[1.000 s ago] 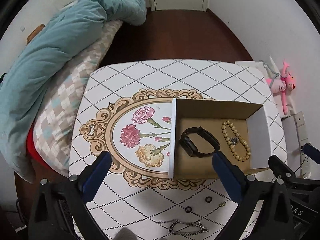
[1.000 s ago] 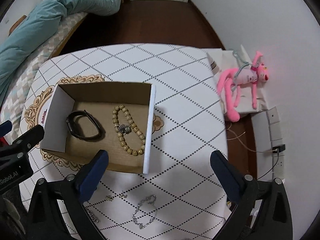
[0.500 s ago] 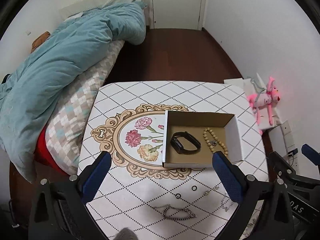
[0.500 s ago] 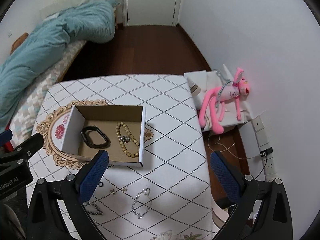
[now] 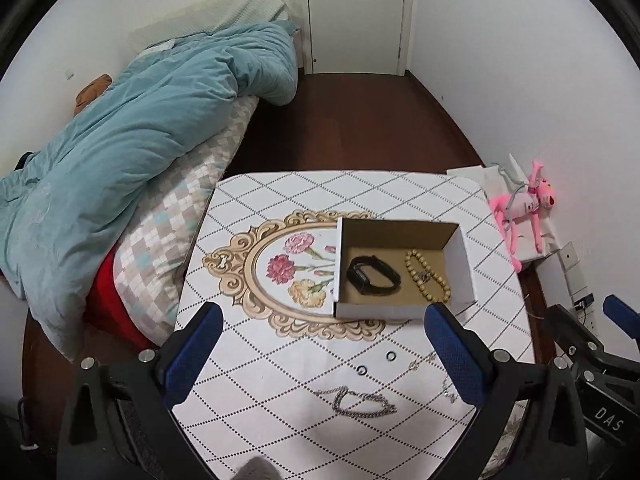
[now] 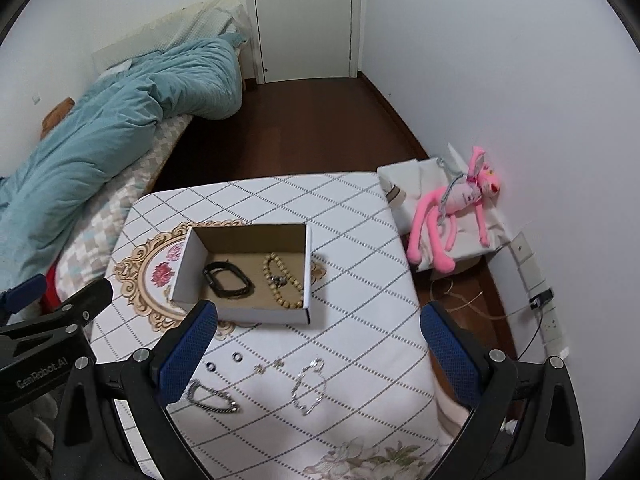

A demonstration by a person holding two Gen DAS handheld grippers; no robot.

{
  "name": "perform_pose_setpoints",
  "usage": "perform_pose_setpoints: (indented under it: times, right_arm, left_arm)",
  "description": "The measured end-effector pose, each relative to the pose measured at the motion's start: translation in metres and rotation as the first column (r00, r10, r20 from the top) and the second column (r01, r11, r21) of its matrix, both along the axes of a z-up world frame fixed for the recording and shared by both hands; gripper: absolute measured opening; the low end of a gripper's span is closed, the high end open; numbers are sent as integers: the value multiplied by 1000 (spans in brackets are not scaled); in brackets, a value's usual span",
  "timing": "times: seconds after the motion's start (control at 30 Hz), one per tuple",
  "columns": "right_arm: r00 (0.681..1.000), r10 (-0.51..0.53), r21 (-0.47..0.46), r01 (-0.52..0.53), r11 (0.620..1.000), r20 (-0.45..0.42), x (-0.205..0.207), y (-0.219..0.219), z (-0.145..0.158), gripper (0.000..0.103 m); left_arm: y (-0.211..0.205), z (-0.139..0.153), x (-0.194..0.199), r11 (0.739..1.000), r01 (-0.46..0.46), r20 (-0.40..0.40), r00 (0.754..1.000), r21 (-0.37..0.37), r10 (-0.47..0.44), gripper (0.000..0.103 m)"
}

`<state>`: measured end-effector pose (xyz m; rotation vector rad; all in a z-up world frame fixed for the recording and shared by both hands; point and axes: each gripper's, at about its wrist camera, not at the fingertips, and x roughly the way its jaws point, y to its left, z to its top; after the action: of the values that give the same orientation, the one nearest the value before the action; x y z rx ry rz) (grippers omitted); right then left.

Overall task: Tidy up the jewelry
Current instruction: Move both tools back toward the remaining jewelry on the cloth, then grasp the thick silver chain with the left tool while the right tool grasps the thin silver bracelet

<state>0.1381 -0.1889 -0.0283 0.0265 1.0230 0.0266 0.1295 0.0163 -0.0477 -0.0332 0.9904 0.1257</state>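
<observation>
An open cardboard box (image 5: 464, 264) (image 6: 307, 268) sits on the table and holds a black wristband (image 5: 372, 275) (image 6: 227, 279) and a tan bead bracelet (image 5: 427, 276) (image 6: 282, 281). On the cloth in front lie a dark chain bracelet (image 5: 360, 400) (image 6: 212, 397), a silver chain (image 6: 308, 386), two small rings (image 5: 390, 356) (image 6: 237, 357) and small earrings (image 6: 269, 366). My left gripper (image 5: 320, 354) is open and empty above the table's near edge. My right gripper (image 6: 316, 354) is open and empty, high above the loose pieces.
The table (image 5: 280, 200) wears a white diamond-pattern cloth with a floral medallion. A bed with a teal duvet (image 5: 140, 128) runs along the left. A pink plush toy (image 6: 452, 208) lies on a white bag at the right wall. Dark wood floor and a door (image 6: 304, 20) lie beyond.
Both grippers have pulled up and back from the box. The view now takes in the whole table, the bed and the door. The jewelry has not moved.
</observation>
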Motion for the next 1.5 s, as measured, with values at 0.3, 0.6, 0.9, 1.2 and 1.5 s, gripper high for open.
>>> perform_pose_setpoints:
  times: [0.3, 0.6, 0.9, 1.2, 1.5]
  right_arm:
    - [974, -54, 49, 66, 997, -220, -13, -26, -98, 102]
    - [928, -65, 69, 97, 993, -368, -20, -30, -178, 80]
    - [929, -62, 35, 80, 996, -364, -30, -20, -198, 59]
    - [935, -63, -5, 65, 998, -349, -38, -14, -196, 1]
    - [940, -36, 191, 106, 976, -339, -45, -31, -168, 0]
  left_arm:
    - [12, -77, -17, 1000, -31, -142, 989, 3, 32, 103]
    - [10, -161, -18, 997, -28, -329, 944, -74, 2, 90]
    - [-12, -185, -23, 997, 18, -368, 929, -71, -43, 61]
    - [-19, -176, -31, 994, 45, -359, 930, -98, -78, 6]
    - [-8, -145, -47, 986, 51, -319, 942, -161, -101, 6]
